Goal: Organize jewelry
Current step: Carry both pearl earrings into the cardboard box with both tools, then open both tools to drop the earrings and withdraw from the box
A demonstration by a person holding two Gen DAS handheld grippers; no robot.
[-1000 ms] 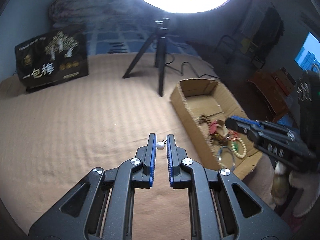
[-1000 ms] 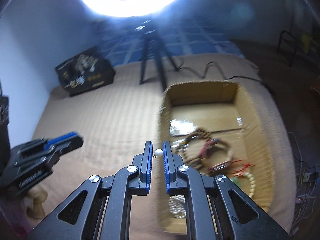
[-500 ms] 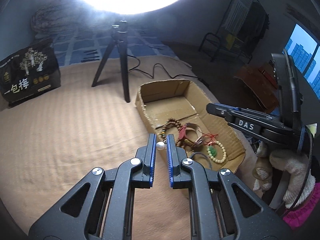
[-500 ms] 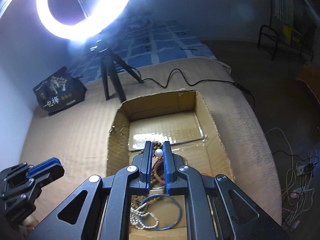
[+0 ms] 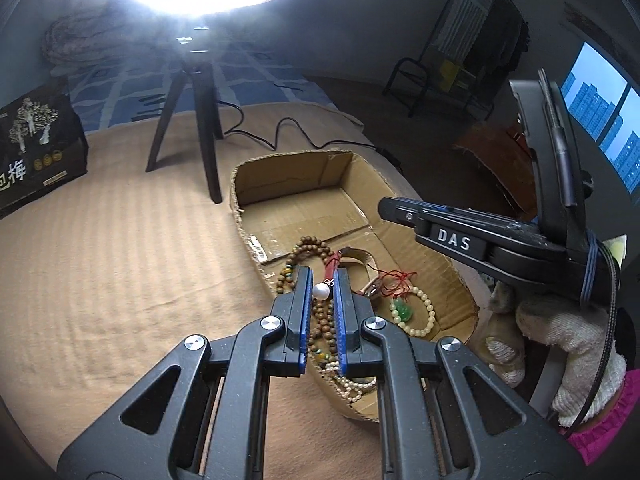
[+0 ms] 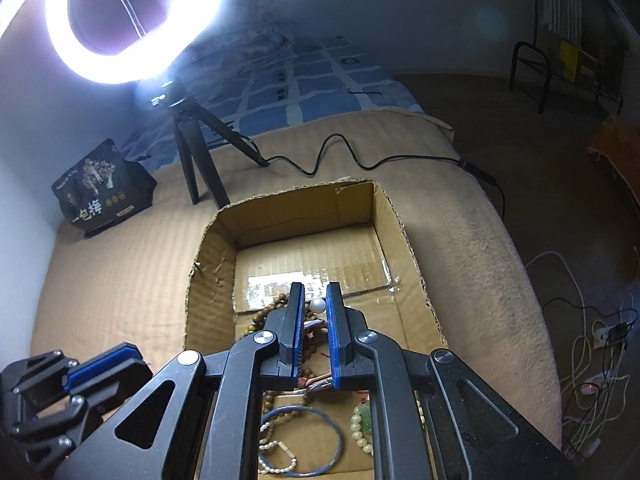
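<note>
My left gripper (image 5: 321,280) is shut on a white pearl earring (image 5: 321,291) and holds it above the near end of an open cardboard box (image 5: 288,164). My right gripper (image 6: 315,298) is shut on a second white pearl earring (image 6: 318,305) and hangs over the middle of the same box (image 6: 208,280). In the box lie a brown wooden bead strand (image 5: 310,246), a pale bead bracelet with a green pendant (image 5: 416,312), a blue bangle (image 6: 316,440) and a pearl strand (image 6: 272,450). The right gripper also shows in the left wrist view (image 5: 390,206).
The box sits on a tan blanket (image 5: 120,260). A black tripod (image 5: 200,120) with a bright ring light (image 6: 132,40) stands behind it, its cable (image 6: 360,160) trailing right. A black printed box (image 5: 36,152) stands at the far left. The bed edge drops off right.
Both grippers have moved toward and over the cardboard box, each still holding its pearl earring. The left one swung right from the blanket; the right one went further in over the box.
</note>
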